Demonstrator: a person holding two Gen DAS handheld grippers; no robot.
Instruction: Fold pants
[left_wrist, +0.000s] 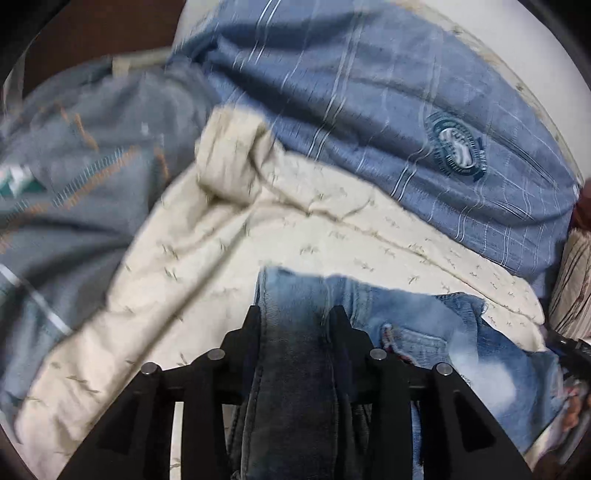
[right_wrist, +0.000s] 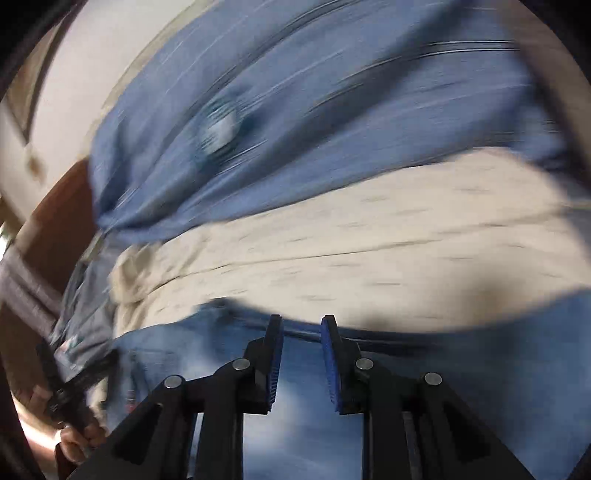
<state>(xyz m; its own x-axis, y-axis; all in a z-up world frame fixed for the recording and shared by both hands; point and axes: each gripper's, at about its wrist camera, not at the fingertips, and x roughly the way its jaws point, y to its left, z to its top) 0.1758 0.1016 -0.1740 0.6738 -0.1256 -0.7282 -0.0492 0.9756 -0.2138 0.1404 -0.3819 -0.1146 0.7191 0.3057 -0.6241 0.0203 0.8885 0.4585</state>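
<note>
Left gripper (left_wrist: 295, 314) has its fingers pinching a thick fold of the blue jeans (left_wrist: 461, 354), which lie on a cream patterned cloth (left_wrist: 221, 251). Right gripper (right_wrist: 302, 325) hovers over the jeans, fingers slightly apart, gripping nothing.

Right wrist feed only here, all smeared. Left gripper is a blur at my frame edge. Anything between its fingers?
Observer: Yes. In the left wrist view a bunched fold of the jeans stands between the fingers of the left gripper and fills the gap. I cannot tell whether they pinch it.
Operator: Which part of the jeans?
Observer: Hard to say, but a pocket with red stitching lies flat just right of the fingers.
Operator: What's underneath?
Observer: A cream cloth with small sprig marks, its far end rolled up.
</note>
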